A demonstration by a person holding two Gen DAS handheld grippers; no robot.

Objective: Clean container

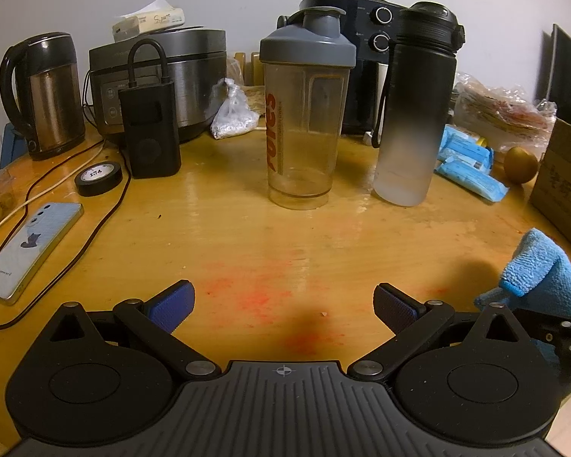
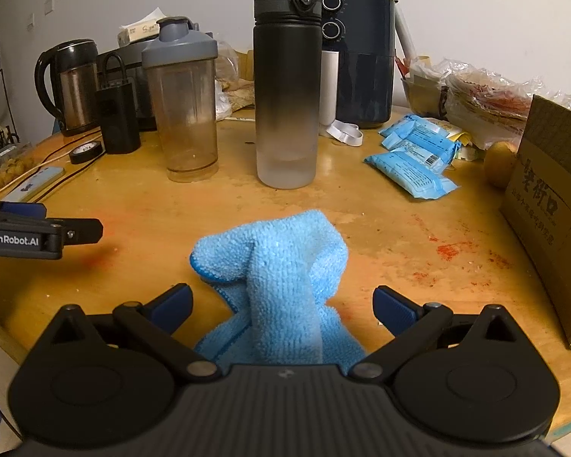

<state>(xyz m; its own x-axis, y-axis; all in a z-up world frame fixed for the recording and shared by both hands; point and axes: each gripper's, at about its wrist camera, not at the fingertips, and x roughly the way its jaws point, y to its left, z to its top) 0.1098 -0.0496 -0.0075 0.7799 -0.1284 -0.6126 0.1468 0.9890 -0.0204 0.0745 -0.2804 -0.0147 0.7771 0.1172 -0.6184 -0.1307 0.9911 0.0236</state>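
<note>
A clear shaker cup with a grey lid stands on the wooden table, with a black-to-frosted water bottle to its right. My left gripper is open over bare table, well short of the shaker. My right gripper is open wide. A crumpled blue microfibre cloth rests on the table between its blue pads, which do not press on it. The left gripper's side shows at the right wrist view's left edge.
Behind stand a kettle, a rice cooker, a black power bank and an air fryer. A tape roll and a phone lie left. Blue packets, an apple and a cardboard box crowd the right.
</note>
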